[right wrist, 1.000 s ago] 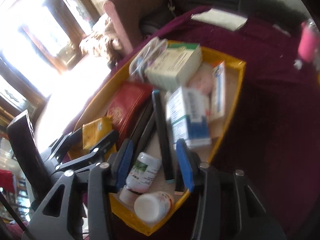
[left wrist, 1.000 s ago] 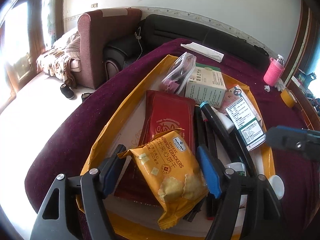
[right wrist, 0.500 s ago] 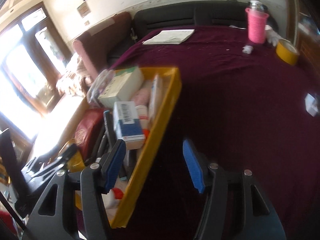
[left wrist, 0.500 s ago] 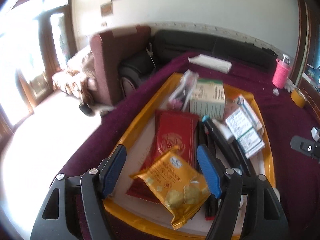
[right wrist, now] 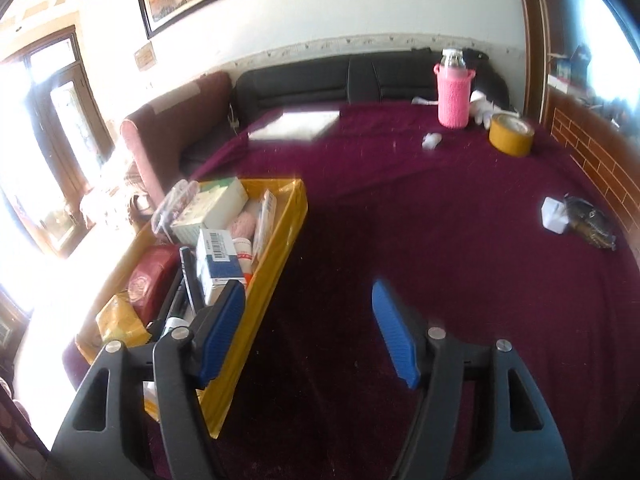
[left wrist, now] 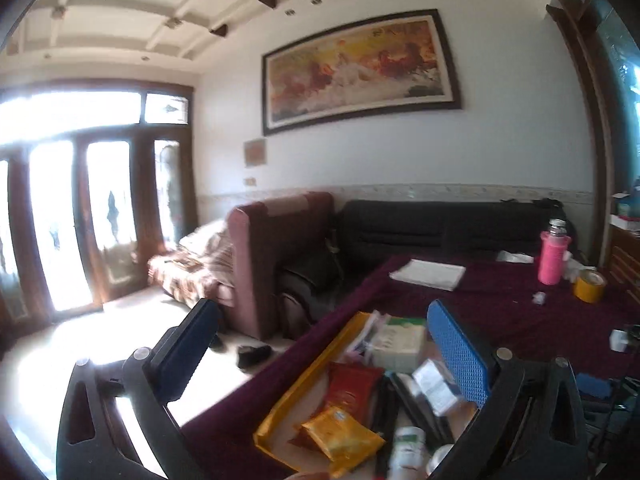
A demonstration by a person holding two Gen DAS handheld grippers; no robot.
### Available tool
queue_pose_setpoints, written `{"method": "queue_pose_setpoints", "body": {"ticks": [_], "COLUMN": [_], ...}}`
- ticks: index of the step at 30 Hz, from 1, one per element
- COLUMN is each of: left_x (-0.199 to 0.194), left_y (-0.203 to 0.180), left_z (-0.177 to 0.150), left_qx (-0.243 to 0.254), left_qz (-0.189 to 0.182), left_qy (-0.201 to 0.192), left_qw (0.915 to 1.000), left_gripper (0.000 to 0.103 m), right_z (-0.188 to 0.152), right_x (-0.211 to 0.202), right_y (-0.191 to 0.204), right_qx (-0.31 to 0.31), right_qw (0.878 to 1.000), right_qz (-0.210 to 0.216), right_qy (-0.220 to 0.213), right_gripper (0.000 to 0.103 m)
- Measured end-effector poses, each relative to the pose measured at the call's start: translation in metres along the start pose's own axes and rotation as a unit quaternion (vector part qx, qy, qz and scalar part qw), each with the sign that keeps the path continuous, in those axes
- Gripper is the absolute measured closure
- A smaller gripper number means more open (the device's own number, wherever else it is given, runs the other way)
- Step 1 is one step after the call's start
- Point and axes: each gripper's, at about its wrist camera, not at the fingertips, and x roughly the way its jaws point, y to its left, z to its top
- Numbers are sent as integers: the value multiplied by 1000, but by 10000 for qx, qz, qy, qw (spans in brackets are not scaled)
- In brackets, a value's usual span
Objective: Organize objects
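Observation:
A yellow tray sits on the maroon tablecloth, full of items: a yellow cracker packet, a red pouch, white boxes, black markers and small white bottles. My left gripper is open and empty, raised above and behind the tray's near end. My right gripper is open and empty, low over bare cloth just right of the tray.
A pink bottle, a yellow tape roll, a white paper stack, a small white cube and a dark object lie on the cloth. Sofas stand behind the table.
Both grippers pulled up and back from the tray. The left one tilted up toward the room; the right one swung right over bare cloth. The cracker packet stays in the tray.

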Motion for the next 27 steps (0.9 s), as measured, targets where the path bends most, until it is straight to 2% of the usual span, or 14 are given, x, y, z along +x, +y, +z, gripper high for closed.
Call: {"method": "queue_pose_setpoints", "body": {"ticks": [2,6,16,21,27], "left_x": [7,13,-10,-7,1], "left_y": [0,2,10,19,25], "left_z": [-3,-5,-3,-6,-11], "left_qx": [-96,-248,-191,-292,-366], "left_qz": [-307,-259,129,167,240], "left_qy": [343,639,580,692,862], "left_qw": [9989,9973,9981,9970,9953], "left_gripper": [1,1,1,1,1], "right_z": [-3,-8,-22,-25,-24], "right_x": [-9,-20,-32,-36,-31], "right_y": [0,-3,10,27,43], "right_qx": [-77,-132,-310,-538,-762], "right_qw": [9999,9996,9989,9979,9966], "right_qz": [-37,-115,-174,-190,-198], "right_qy": [-122,-243,-315,-318,-241], "right_gripper": [34,31,31,26,26]}}
